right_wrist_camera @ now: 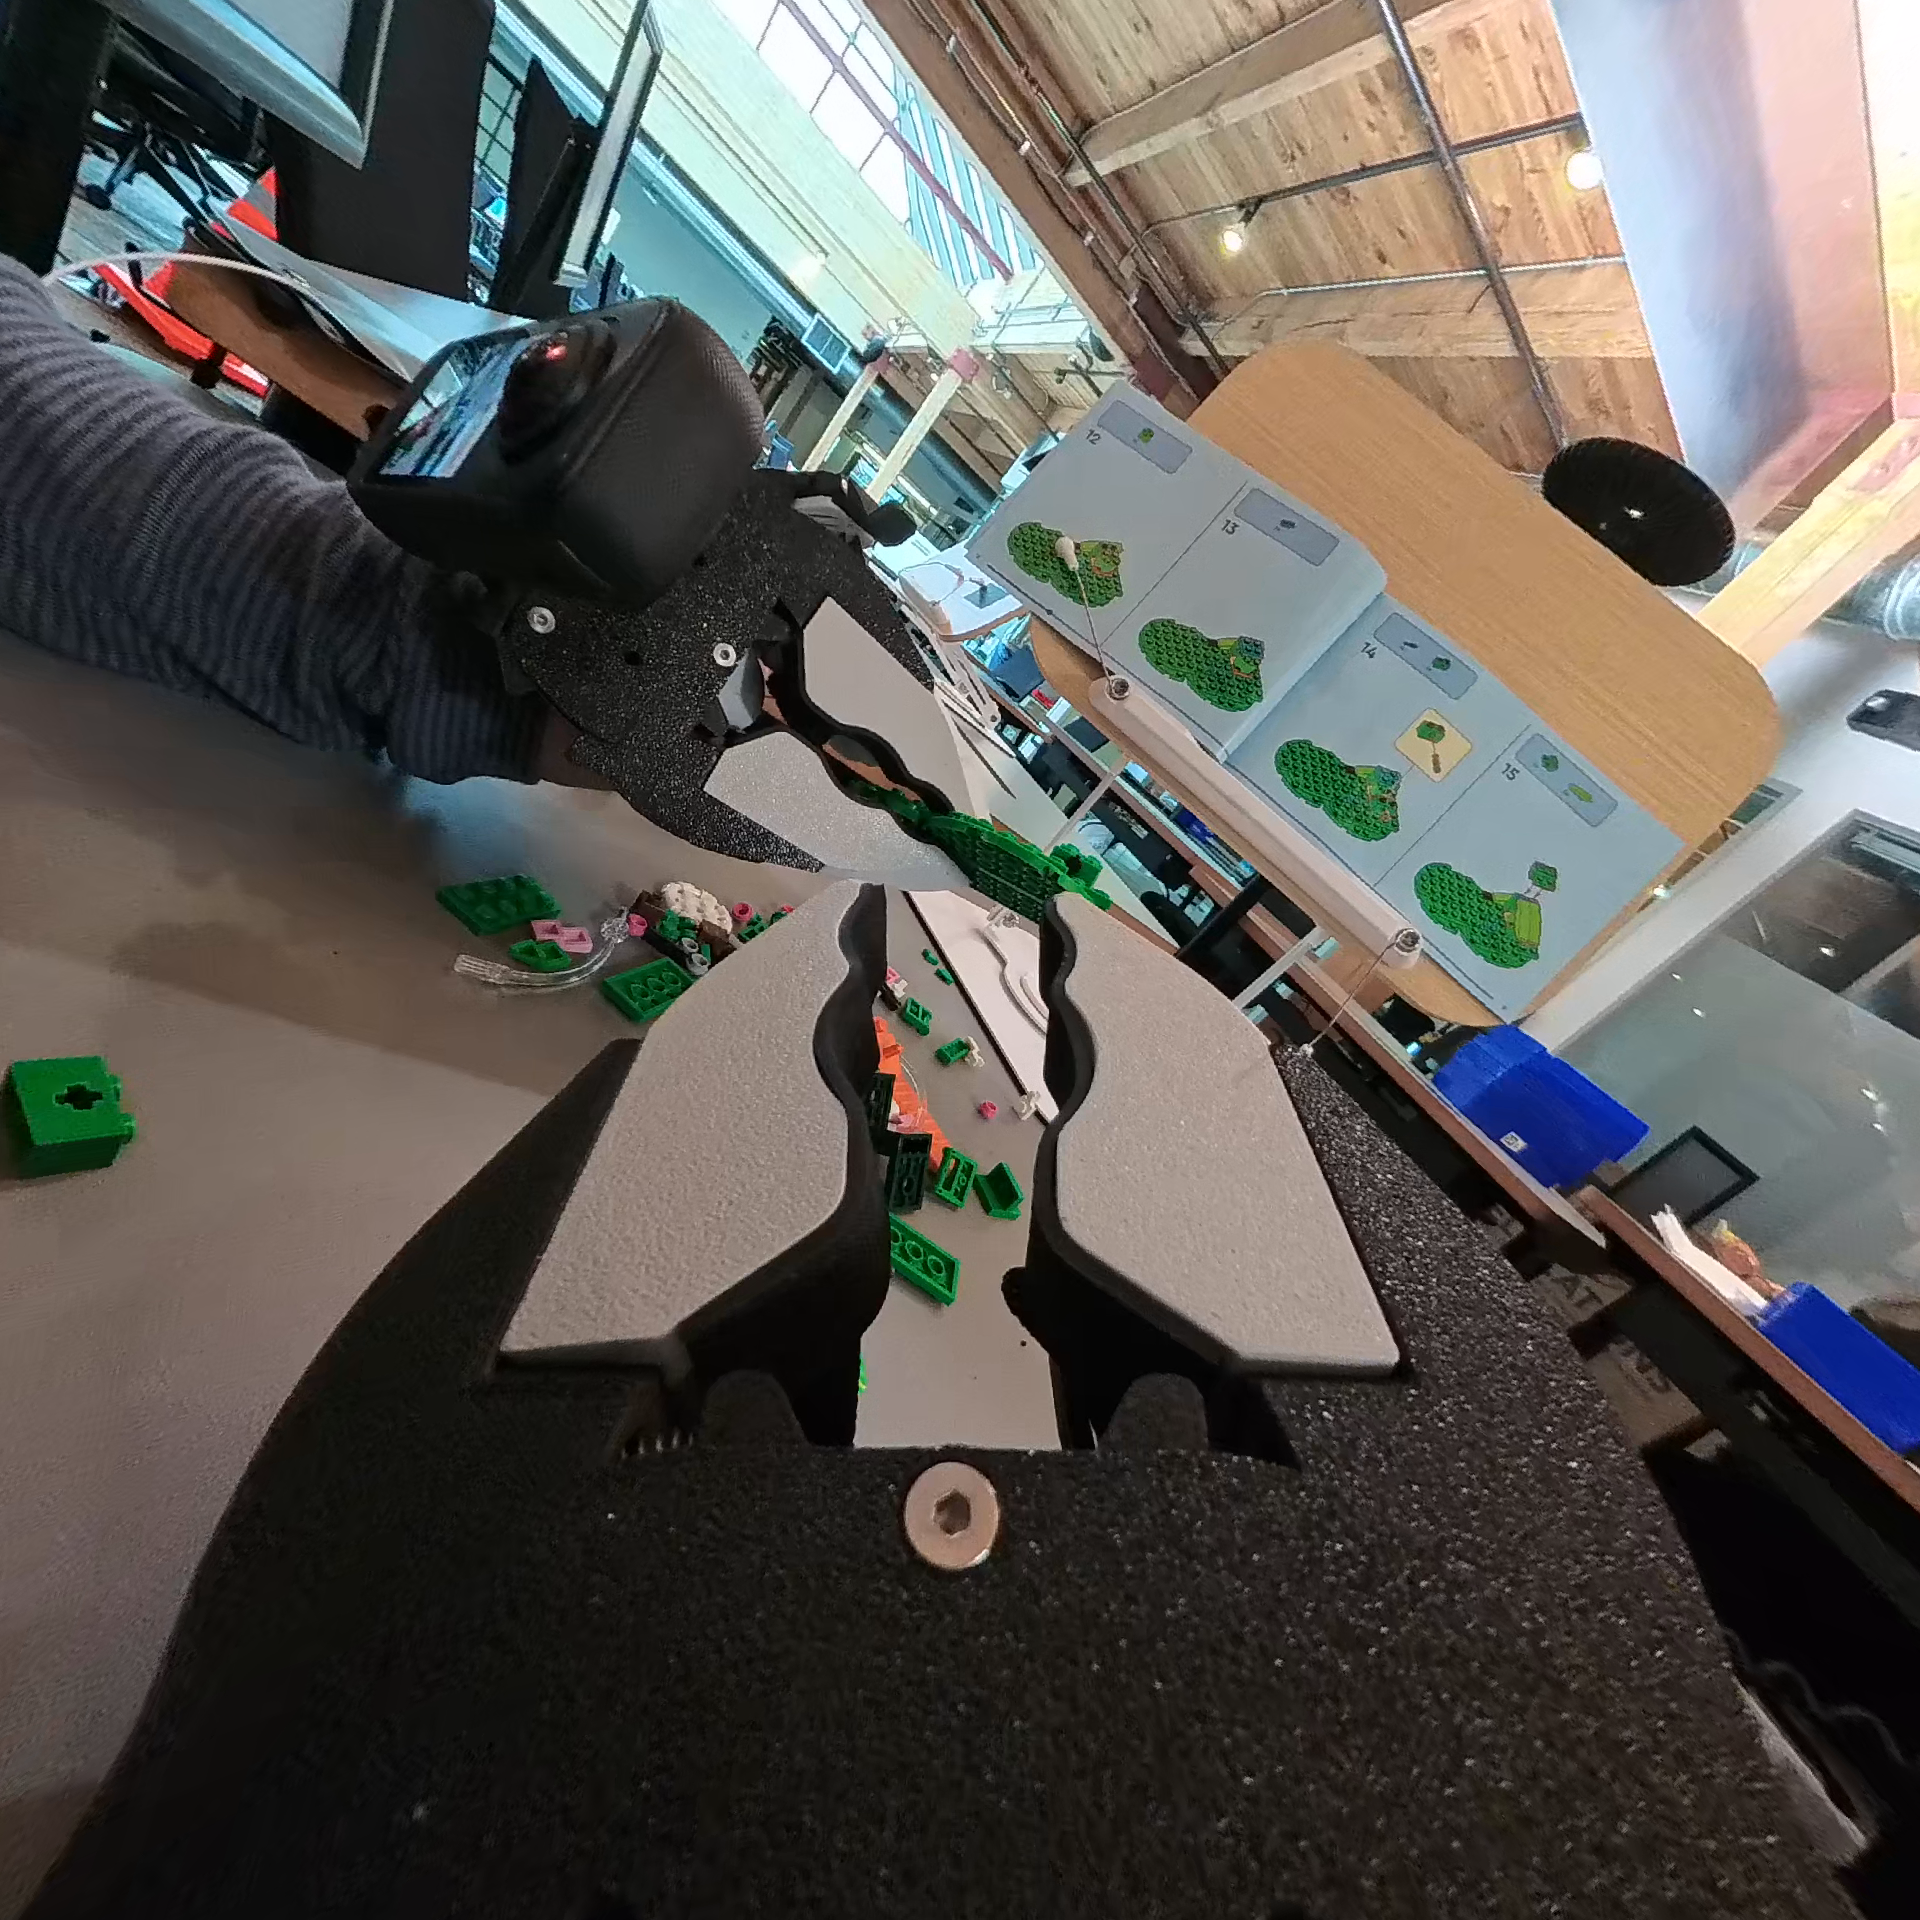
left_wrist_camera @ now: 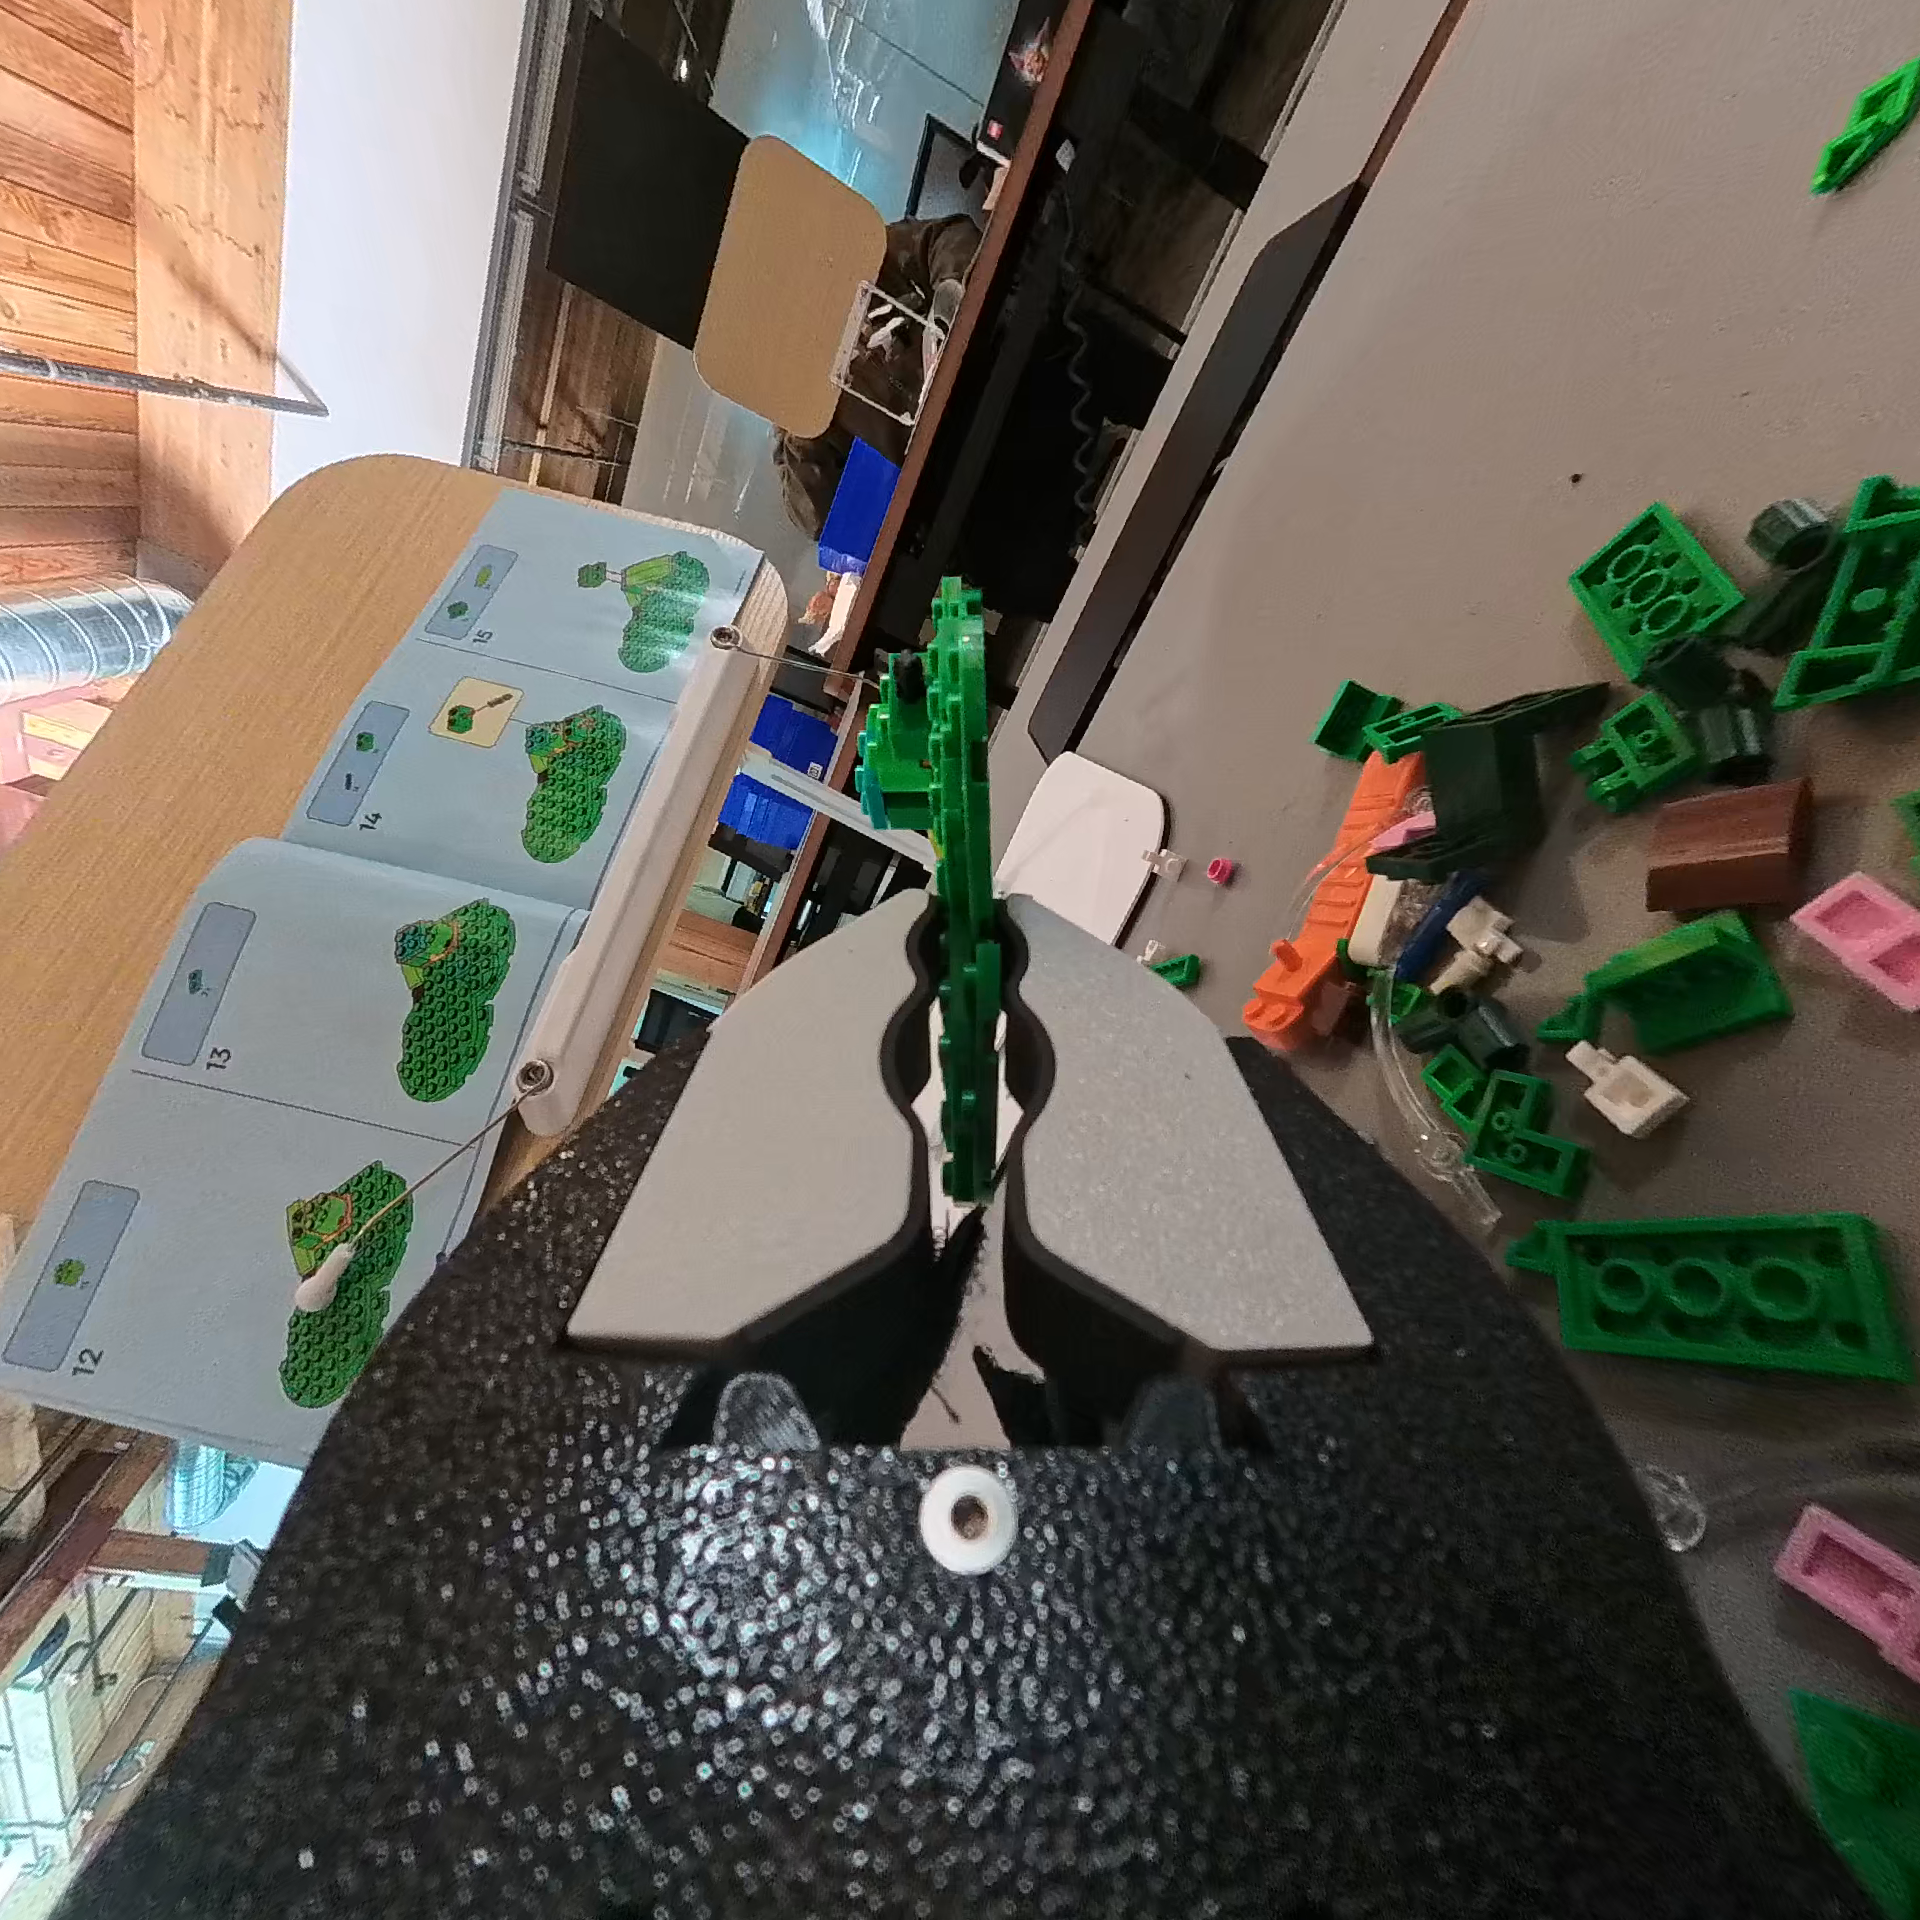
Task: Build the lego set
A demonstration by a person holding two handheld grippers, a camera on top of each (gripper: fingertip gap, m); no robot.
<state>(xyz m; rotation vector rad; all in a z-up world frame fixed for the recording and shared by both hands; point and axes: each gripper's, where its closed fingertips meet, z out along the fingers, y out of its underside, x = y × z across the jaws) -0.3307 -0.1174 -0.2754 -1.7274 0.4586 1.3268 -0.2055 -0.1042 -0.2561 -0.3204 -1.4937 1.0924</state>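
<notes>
My left gripper (left_wrist_camera: 968,914) is shut on the green lego base plate assembly (left_wrist_camera: 961,790), held edge-on in the air above the grey table, with small green and teal bricks stacked on its far end. In the right wrist view the left gripper (right_wrist_camera: 935,831) holds the same green assembly (right_wrist_camera: 1003,857) just beyond my right gripper (right_wrist_camera: 961,920), which is open and empty, its fingertips close under the plate. Loose green, pink, white and brown pieces (left_wrist_camera: 1662,935) lie scattered on the table (left_wrist_camera: 1455,416). An orange brick separator (left_wrist_camera: 1340,904) lies among them.
An open instruction booklet (left_wrist_camera: 395,935) stands on a wooden stand at the back, also in the right wrist view (right_wrist_camera: 1330,686). A single green brick (right_wrist_camera: 68,1112) sits apart at the left. A person's striped sleeve (right_wrist_camera: 156,561) reaches in. A white stand foot (left_wrist_camera: 1091,842) rests nearby. My right fingertips sit around 12 centimeters from my left ones. The orange brick separator (left_wrist_camera: 1340,904) is about 8 centimeters from my left fingertips and 15 centimeters from my right. Seen from the right wrist view (right_wrist_camera: 900,1095) as well.
</notes>
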